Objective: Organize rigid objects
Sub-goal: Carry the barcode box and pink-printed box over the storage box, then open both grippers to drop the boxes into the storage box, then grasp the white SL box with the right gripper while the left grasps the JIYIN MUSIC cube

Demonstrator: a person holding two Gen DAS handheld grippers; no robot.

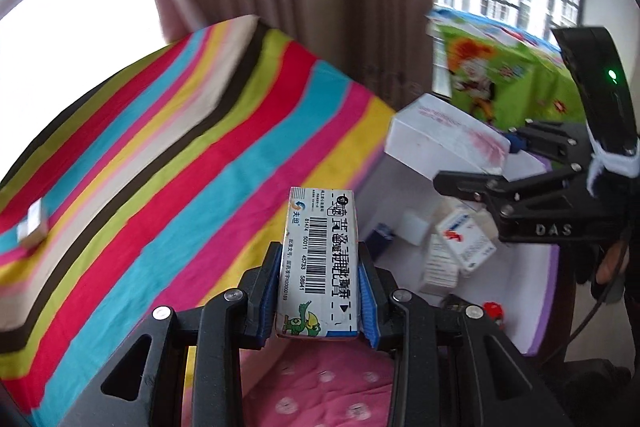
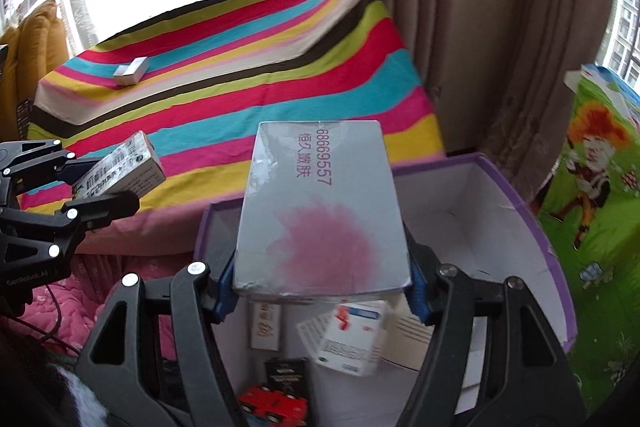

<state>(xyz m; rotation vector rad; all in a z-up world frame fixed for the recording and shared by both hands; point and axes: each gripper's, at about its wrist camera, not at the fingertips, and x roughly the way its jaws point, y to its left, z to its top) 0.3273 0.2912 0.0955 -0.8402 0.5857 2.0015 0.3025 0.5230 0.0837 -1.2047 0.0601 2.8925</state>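
The left gripper (image 1: 320,291) is clamped on a narrow white medicine carton (image 1: 318,259) printed with a barcode and a green cartoon figure, its blue pads (image 1: 368,291) pressed against both long sides, the carton held above the edge of a pink quilted cover (image 1: 316,387). The right gripper (image 2: 320,283) grips a wider grey box (image 2: 324,211) marked with a pink splash and red digits, its jaws set broad against the box's two flanks, above an open purple-rimmed storage box (image 2: 532,211) with white inner walls. Inside that storage box lie a white and blue medicine pack (image 2: 352,339), a red toy car (image 2: 272,403) and a small dark packet (image 2: 286,373). Beyond both tools stretches a striped cloth (image 2: 248,67) in red, turquoise, yellow and green, with one small white box (image 2: 130,71) resting alone toward its far side. Brown curtains (image 2: 460,19) hang behind, and a green cartoon-printed bag (image 2: 592,163) stands at right.
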